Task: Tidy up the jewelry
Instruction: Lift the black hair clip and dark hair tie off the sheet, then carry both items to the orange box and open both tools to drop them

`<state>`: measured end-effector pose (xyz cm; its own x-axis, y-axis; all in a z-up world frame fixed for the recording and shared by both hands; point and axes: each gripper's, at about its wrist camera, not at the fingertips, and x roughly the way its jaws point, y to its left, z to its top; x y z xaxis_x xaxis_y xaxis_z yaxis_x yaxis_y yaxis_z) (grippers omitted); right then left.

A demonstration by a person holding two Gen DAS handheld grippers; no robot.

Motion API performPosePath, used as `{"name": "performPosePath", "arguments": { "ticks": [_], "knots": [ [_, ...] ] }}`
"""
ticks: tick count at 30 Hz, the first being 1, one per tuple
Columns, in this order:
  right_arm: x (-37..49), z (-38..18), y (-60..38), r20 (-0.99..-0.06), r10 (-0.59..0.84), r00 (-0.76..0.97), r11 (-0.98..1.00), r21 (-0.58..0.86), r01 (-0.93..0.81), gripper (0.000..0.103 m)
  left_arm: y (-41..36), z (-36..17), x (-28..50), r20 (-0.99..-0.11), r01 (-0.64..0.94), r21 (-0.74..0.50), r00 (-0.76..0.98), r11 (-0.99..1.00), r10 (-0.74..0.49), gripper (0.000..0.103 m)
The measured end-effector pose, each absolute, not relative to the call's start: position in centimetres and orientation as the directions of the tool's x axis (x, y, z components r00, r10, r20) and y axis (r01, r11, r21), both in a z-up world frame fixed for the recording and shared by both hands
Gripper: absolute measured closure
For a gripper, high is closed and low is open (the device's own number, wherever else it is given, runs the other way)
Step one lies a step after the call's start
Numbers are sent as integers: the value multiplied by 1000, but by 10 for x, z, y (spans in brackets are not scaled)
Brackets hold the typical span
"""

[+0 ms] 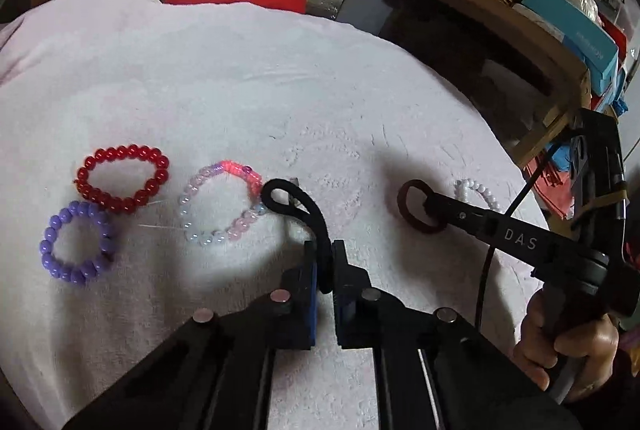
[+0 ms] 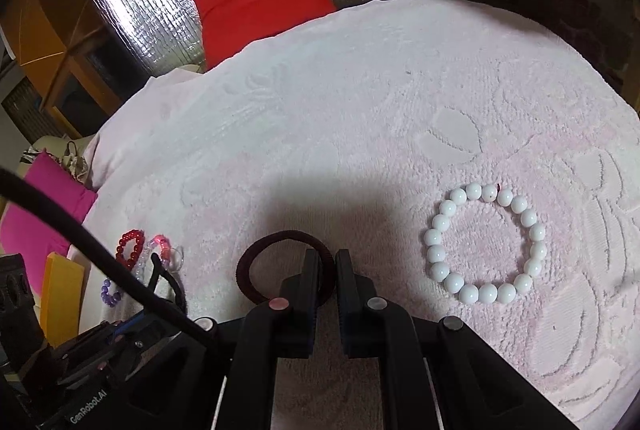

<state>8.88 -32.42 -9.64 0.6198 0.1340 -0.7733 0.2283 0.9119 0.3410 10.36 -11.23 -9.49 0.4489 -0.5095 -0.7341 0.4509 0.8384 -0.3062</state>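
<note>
Reading "DAS" in pale letters, the right gripper (image 1: 430,208) pinches a maroon hair tie (image 2: 280,266) beside white beads (image 2: 486,242). "GenRobot.AI" marks the left gripper (image 1: 326,262), its jaws clamped on a black hair tie (image 1: 294,208) over the towel-covered surface (image 1: 240,90).

Soft overhead light was cast; dark shadows were thrown on the pale towel (image 2: 360,110). Edges were bent and darkened by fisheye distortion.

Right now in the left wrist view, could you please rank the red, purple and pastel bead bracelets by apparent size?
1. Red bracelet and pastel bracelet: too alike to rank.
2. Purple bracelet: slightly smaller.
</note>
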Motion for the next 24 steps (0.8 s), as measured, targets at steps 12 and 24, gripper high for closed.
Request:
{"name": "performPosePath", "arguments": {
  "ticks": [12, 24],
  "knots": [
    [82, -68, -308, -682, 196, 705, 898, 413, 151, 94, -52, -34, 59, -606, 491, -291, 570, 821, -555, 98],
    [72, -49, -230, -647, 263, 716, 922, 387, 11, 94, 54, -6, 31, -533, 204, -157, 806, 966, -256, 98]
  ]
}}
